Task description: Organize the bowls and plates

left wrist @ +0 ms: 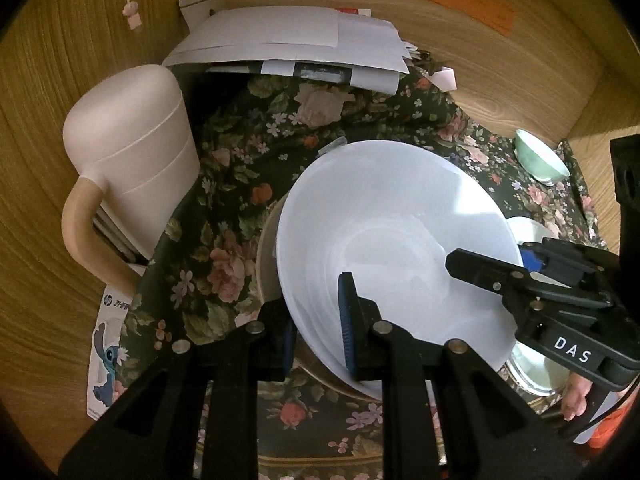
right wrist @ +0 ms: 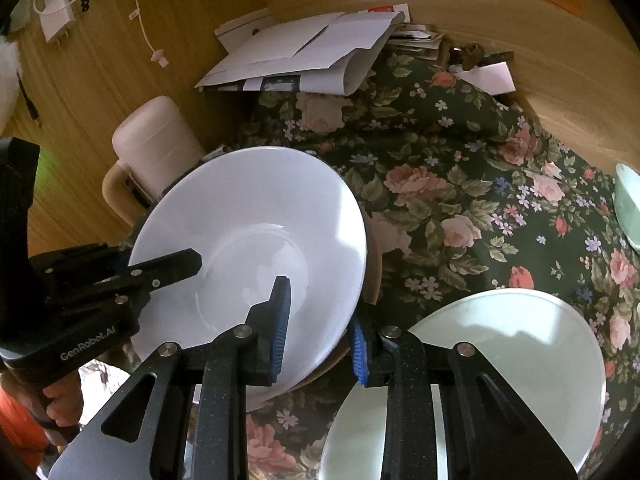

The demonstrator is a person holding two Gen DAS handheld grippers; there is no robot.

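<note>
A large white bowl [left wrist: 380,216] [right wrist: 248,216] hangs tilted just above a beige dish [left wrist: 266,248] [right wrist: 374,264] on the floral cloth. My left gripper [left wrist: 316,312] is shut on the bowl's near rim, one blue pad inside and one outside. My right gripper [right wrist: 320,308] clamps the opposite rim the same way. Each gripper shows in the other's view: the right gripper [left wrist: 504,266] at the bowl's right edge, the left gripper [right wrist: 148,264] at its left edge. A pale green plate [right wrist: 500,360] lies beside the bowl, and a mint bowl [left wrist: 540,160] [right wrist: 628,208] stands further right.
A beige jug [left wrist: 132,160] [right wrist: 156,136] stands close to the left of the bowl, against the wooden wall. A stack of papers [left wrist: 292,40] [right wrist: 304,52] fills the back corner. A small white dish [left wrist: 528,228] and a glassy plate [left wrist: 532,368] lie behind the right gripper.
</note>
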